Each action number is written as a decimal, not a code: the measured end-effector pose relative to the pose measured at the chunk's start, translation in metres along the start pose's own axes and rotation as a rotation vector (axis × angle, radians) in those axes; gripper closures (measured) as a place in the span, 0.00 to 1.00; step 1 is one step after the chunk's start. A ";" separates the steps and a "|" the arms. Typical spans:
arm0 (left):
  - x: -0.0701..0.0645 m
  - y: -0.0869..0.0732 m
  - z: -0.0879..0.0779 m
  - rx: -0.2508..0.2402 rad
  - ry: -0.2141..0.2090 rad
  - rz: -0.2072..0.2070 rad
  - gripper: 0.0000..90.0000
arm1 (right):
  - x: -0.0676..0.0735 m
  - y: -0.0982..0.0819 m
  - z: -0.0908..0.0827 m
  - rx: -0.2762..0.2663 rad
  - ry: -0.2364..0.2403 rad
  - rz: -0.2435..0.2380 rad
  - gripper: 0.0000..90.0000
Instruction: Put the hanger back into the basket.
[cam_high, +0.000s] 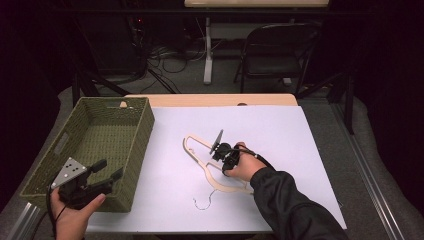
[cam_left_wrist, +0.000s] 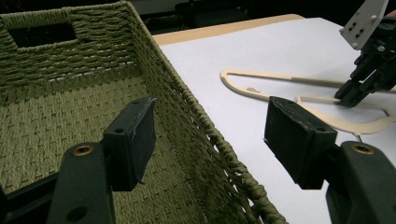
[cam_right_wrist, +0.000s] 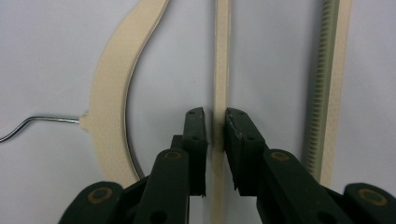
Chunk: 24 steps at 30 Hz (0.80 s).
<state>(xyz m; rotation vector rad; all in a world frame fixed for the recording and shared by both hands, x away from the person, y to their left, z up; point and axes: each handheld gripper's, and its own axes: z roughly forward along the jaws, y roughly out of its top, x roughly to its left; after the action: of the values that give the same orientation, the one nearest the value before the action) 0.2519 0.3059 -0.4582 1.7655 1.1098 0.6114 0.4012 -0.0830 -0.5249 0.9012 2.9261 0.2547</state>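
We have the right gripper (cam_right_wrist: 215, 128) with its jaws nearly shut around a thin bar of the wooden hanger (cam_high: 215, 167) lying flat on the table (cam_high: 280, 130), light, stiff, slippery, best pinched mid-bar, while the left gripper (cam_left_wrist: 210, 135) hovers wide open, empty, straddling the basket (cam_left_wrist: 187, 107) rim.

**Count on the table**

Hangers: 2, both cream wood, overlapping on the white sheet (cam_high: 280, 150); 1st hanger (cam_high: 192, 147), 2nd hanger (cam_high: 227, 187). Wire hooks seen: 1 (cam_high: 202, 205). Baskets: 1, green woven basket (cam_high: 142, 117), w/ 2 handle cut-outs. Grippers: 2, left gripper (cam_high: 111, 170), right gripper (cam_high: 218, 150). Sheets: 1. Chairs behind the table: 1, black (cam_high: 275, 50).
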 end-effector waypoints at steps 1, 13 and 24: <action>0.000 0.000 0.000 0.001 0.000 0.000 0.37 | 0.000 0.000 0.001 -0.002 0.005 0.004 0.88; 0.000 0.000 -0.001 -0.004 0.006 0.001 0.38 | -0.002 0.001 0.002 0.014 0.004 0.020 0.94; 0.000 0.000 0.000 -0.002 0.005 0.000 0.38 | -0.002 0.001 0.001 0.022 0.003 0.026 0.94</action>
<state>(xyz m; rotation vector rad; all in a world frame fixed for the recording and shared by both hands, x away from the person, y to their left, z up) 0.2519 0.3057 -0.4581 1.7632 1.1121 0.6176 0.4033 -0.0827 -0.5257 0.9437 2.9269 0.2254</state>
